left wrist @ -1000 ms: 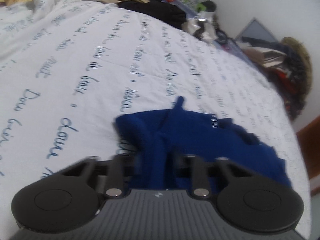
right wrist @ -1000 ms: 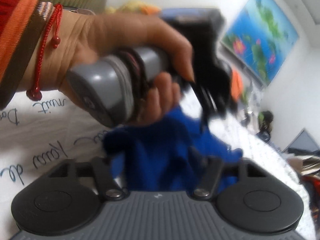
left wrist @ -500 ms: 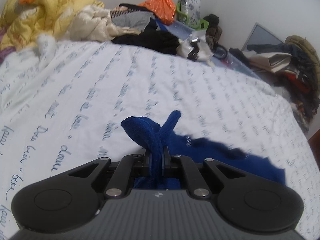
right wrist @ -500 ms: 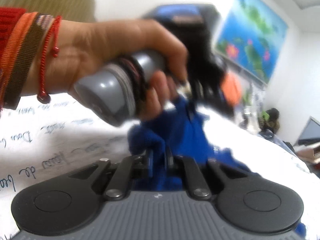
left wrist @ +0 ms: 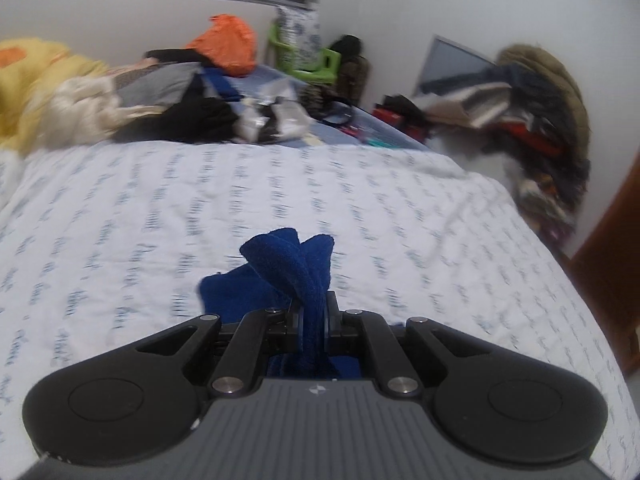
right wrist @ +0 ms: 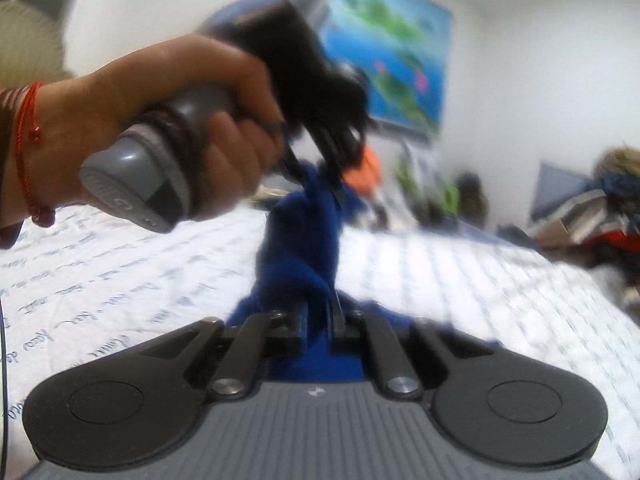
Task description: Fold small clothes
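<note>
the left gripper [left wrist: 314, 314] is pinched tight on a bunched fold of the blue garment [left wrist: 288, 268], whose two ends stick up past the fingertips above the bed [left wrist: 400, 208] with its white script-printed sheet. the right gripper [right wrist: 320, 322] is likewise clamped on another part of the same garment, which stretches up between the two in the right wrist view. there the person's left hand [right wrist: 180, 136] grips the other tool's grey handle; a clothes pile [left wrist: 168, 92] lies at the bed's far end.

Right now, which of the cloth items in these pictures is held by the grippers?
The dark blue fleece garment; both grippers clamp it, while the orange, black and yellow clothes lie piled at the bed's far end.
</note>
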`<state>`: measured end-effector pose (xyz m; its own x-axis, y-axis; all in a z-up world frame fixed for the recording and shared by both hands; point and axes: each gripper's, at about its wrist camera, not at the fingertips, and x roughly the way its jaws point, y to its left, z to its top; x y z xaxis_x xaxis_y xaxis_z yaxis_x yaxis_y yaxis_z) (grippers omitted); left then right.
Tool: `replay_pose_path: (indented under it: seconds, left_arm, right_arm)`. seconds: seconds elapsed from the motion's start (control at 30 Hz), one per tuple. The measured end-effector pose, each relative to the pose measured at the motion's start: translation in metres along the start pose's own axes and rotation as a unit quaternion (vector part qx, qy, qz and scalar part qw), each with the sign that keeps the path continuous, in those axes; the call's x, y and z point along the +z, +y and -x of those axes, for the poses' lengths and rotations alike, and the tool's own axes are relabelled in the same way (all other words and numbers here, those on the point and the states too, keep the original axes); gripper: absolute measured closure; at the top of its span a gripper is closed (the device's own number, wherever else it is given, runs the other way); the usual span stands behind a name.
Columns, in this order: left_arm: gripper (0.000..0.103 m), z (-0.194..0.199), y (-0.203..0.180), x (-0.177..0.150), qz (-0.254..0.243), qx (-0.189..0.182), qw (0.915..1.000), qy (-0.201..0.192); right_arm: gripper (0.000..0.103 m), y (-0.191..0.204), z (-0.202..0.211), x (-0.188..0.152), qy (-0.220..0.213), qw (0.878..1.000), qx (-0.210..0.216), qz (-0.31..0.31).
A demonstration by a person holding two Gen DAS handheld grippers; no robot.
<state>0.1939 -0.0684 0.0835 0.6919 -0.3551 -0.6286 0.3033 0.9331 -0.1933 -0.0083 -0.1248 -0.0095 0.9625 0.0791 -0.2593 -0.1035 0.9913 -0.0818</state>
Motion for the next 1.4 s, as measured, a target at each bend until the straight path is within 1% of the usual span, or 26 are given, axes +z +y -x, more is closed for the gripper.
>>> replay_pose_path:
  seconds: [0.1,0.3,0.5,0.63,0.67,0.7,0.77,0.8,0.83,0.87,0.9,0.93,0.97,1.03,1.07,1.1,1.13,1.17,1.27,1.3,1.33,1.4]
  left_arm:
    - [0.094,-0.018,-0.031,-0.009,-0.018,-0.011,0.9997,0.012]
    - [0.094,-0.053,-0.081,-0.033,-0.057,-0.019,0.9976,0.033]
    - [0.094,-0.08,-0.111,-0.053,-0.077,-0.019,0.9953,0.055]
    - [0.093,-0.09,-0.125,-0.064,-0.1,-0.01,0.9933,0.057]
    - [0.093,-0.093,-0.128,-0.066,-0.109,-0.009,0.9922,0.06]
    - [0.09,-0.097,-0.13,-0.069,-0.118,-0.01,0.9909,0.064]
    - [0.079,-0.1,-0.129,-0.072,-0.121,-0.021,0.9901,0.068]
    - [0.058,-0.1,-0.128,-0.072,-0.119,-0.03,0.9902,0.067]
    - [0.032,-0.098,-0.125,-0.071,-0.116,-0.038,0.9906,0.063]
    - [0.02,-0.094,-0.122,-0.07,-0.112,-0.037,0.9918,0.05]
    - [0.004,-0.085,-0.118,-0.067,-0.11,-0.031,0.9931,0.027]
    - [0.002,-0.075,-0.114,-0.066,-0.114,-0.023,0.9933,0.0]
    - [0.002,-0.064,-0.11,-0.065,-0.123,-0.018,0.992,-0.022]
    - [0.0,-0.041,-0.101,-0.067,-0.154,-0.012,0.9866,-0.052]
    - [0.0,-0.029,-0.094,-0.072,-0.171,-0.005,0.9828,-0.07]
    - [0.0,-0.016,-0.088,-0.081,-0.188,0.006,0.9781,-0.089]
    - [0.0,-0.005,-0.079,-0.092,-0.206,0.016,0.9727,-0.105]
    - [0.0,0.006,-0.07,-0.105,-0.227,0.022,0.9664,-0.119]
    - [0.0,0.031,-0.043,-0.15,-0.282,0.04,0.9469,-0.149]
    - [0.0,0.037,-0.034,-0.165,-0.295,0.04,0.9424,-0.153]
    - [0.0,0.043,-0.027,-0.178,-0.305,0.039,0.9393,-0.152]
    - [0.0,0.051,-0.015,-0.201,-0.316,0.03,0.9368,-0.148]
  right_arm:
    - [0.095,-0.024,0.008,-0.01,0.012,0.999,-0.024,-0.024]
    - [0.095,-0.073,0.01,-0.033,0.05,0.993,-0.03,-0.107]
    - [0.095,-0.096,0.011,-0.054,0.076,0.984,-0.034,-0.158]
    - [0.095,-0.107,0.014,-0.062,0.088,0.978,-0.03,-0.186]
    - [0.095,-0.109,0.013,-0.063,0.092,0.977,-0.027,-0.191]
    - [0.095,-0.111,0.012,-0.065,0.099,0.976,-0.022,-0.194]
    - [0.095,-0.114,0.01,-0.068,0.108,0.973,-0.013,-0.202]
    - [0.095,-0.114,0.012,-0.068,0.112,0.972,-0.007,-0.207]
    - [0.095,-0.116,0.011,-0.07,0.117,0.971,0.001,-0.21]
    - [0.095,-0.118,0.011,-0.071,0.122,0.969,0.006,-0.214]
    - [0.094,-0.119,0.011,-0.073,0.125,0.968,0.01,-0.218]
    - [0.094,-0.122,0.01,-0.074,0.13,0.966,0.014,-0.221]
    - [0.091,-0.124,0.009,-0.075,0.136,0.965,0.015,-0.225]
    - [0.076,-0.129,0.008,-0.077,0.142,0.96,0.017,-0.239]
    - [0.058,-0.133,0.007,-0.077,0.142,0.958,0.025,-0.247]
    - [0.036,-0.136,0.007,-0.077,0.137,0.956,0.036,-0.256]
    - [0.027,-0.139,0.008,-0.077,0.132,0.954,0.044,-0.264]
    - [0.023,-0.14,0.009,-0.075,0.126,0.954,0.051,-0.268]
    - [0.023,-0.146,0.008,-0.07,0.118,0.95,0.067,-0.28]
    - [0.023,-0.149,0.006,-0.069,0.117,0.948,0.068,-0.288]
    - [0.024,-0.151,0.004,-0.067,0.116,0.946,0.07,-0.295]
    - [0.025,-0.153,0.002,-0.064,0.113,0.944,0.067,-0.304]
